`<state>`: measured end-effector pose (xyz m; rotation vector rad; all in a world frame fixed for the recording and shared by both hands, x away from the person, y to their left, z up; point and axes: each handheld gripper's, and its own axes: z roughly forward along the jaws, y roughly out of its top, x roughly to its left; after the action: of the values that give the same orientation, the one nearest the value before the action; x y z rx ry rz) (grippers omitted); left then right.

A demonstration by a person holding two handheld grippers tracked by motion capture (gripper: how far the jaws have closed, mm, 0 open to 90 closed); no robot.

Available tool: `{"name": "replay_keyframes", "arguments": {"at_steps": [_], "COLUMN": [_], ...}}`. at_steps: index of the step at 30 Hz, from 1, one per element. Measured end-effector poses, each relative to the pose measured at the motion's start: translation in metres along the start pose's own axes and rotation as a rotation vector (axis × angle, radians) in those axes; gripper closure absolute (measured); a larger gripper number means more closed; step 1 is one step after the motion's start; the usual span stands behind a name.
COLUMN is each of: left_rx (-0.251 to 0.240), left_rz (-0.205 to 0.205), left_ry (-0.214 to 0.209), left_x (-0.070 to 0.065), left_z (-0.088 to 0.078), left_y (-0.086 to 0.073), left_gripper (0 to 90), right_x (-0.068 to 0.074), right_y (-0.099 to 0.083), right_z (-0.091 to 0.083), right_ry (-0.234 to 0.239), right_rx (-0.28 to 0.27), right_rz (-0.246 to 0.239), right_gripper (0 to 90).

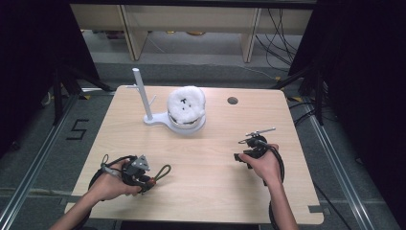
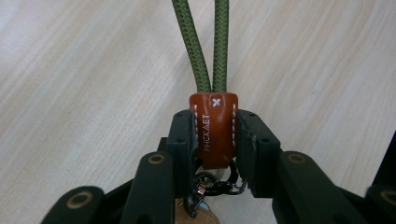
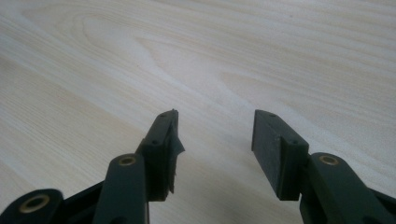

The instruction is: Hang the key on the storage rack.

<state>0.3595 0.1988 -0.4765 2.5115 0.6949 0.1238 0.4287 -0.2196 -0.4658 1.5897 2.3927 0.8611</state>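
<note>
At the lower left of the high view, my left tongs sit low over the table, clamped on the brown leather tab of a keyring strap. In the left gripper view the two black jaws press on either side of that leather tab, and the green cord loop runs out from its top toward the upper edge of the frame, lying on the pale wood. A dark metal clip hangs below the tab, between the jaws. In the high view the cord loop arcs to the right of my left hand.

At the right of the high view, my right tongs rest near the table's right side, held in my right hand — their jaws stand apart with nothing between them, bare wood showing in the gap in the right gripper view.

Toward the upper middle of the high view stands a white stand with an upright post, and just right of it a fluffy white plush sits on the stand's round base — well apart from both tongs.
</note>
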Motion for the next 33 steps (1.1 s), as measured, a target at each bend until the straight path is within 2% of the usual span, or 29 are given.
{"name": "replay_keyframes", "arguments": {"at_steps": [1, 3, 4, 5, 6, 7, 8, 9, 11, 14, 15, 17, 18, 19, 20, 21, 33], "left_rx": [-0.038, -0.041, -0.088, -0.097, -0.134, -0.146, -0.159, -0.187, -0.231, -0.292, -0.295, -0.356, -0.352, -0.387, -0.378, -0.42, -0.542], "left_rz": [-0.027, 0.002, -0.035, -0.029, -0.055, -0.068, -0.06, -0.086, -0.108, -0.138, -0.131, -0.153, -0.135, -0.161, -0.144, -0.17, -0.236], "left_ry": [0.003, 0.01, 0.012, 0.016, 0.027, 0.035, 0.037, 0.04, 0.046, 0.055, 0.07, 0.076, 0.085, 0.089, 0.097, 0.102, 0.171], "left_x": [-0.001, 0.003, 0.002, 0.003, 0.003, 0.003, 0.005, 0.005, 0.006, 0.007, 0.008, 0.006, 0.008, 0.007, 0.009, 0.008, 0.014], "left_z": [0.0, -0.005, -0.004, -0.005, -0.005, -0.005, -0.007, -0.008, -0.009, -0.011, -0.012, -0.012, -0.015, -0.014, -0.017, -0.016, -0.03], "left_y": [-0.001, -0.004, -0.005, -0.006, -0.008, -0.009, -0.01, -0.011, -0.013, -0.015, -0.016, -0.017, -0.018, -0.019, -0.02, -0.02, -0.028], "left_gripper": [68.0, 67.9, 68.0, 67.9, 67.9, 67.9, 68.0, 67.9, 67.9, 67.9, 67.9, 67.9, 67.9, 67.9, 67.9, 67.9, 68.0], "right_x": [0.0, 0.0, 0.0, 0.0, 0.002, 0.002, 0.002, 0.0, 0.0, 0.0, 0.0, 0.0, 0.0, 0.0, 0.0, 0.0, 0.0], "right_y": [0.0, 0.0, 0.0, 0.0, 0.001, 0.001, 0.001, 0.001, 0.0, 0.0, 0.0, 0.0, 0.0, 0.0, 0.0, 0.0, 0.0], "right_z": [0.0, 0.0, 0.0, 0.0, 0.0, 0.0, 0.0, 0.0, -0.001, -0.001, -0.001, -0.001, -0.001, -0.001, -0.001, -0.001, -0.001], "right_ry": [0.0, -0.007, -0.006, -0.007, -0.008, -0.009, -0.009, -0.001, 0.001, 0.001, 0.002, 0.004, 0.004, 0.003, 0.003, 0.003, -0.006], "right_rx": [-0.001, -0.012, -0.004, -0.004, -0.002, -0.004, -0.004, -0.008, -0.017, -0.021, -0.02, -0.02, -0.02, -0.021, -0.021, -0.022, -0.034], "right_rz": [0.0, 0.005, 0.003, 0.008, 0.031, 0.029, 0.03, 0.012, 0.016, 0.013, 0.013, 0.014, 0.015, 0.014, 0.015, 0.014, 0.017], "right_gripper": [52.0, 52.0, 52.0, 52.0, 51.9, 51.9, 51.9, 51.9, 51.9, 51.8, 51.8, 51.8, 51.8, 51.8, 51.8, 51.8, 51.5]}}
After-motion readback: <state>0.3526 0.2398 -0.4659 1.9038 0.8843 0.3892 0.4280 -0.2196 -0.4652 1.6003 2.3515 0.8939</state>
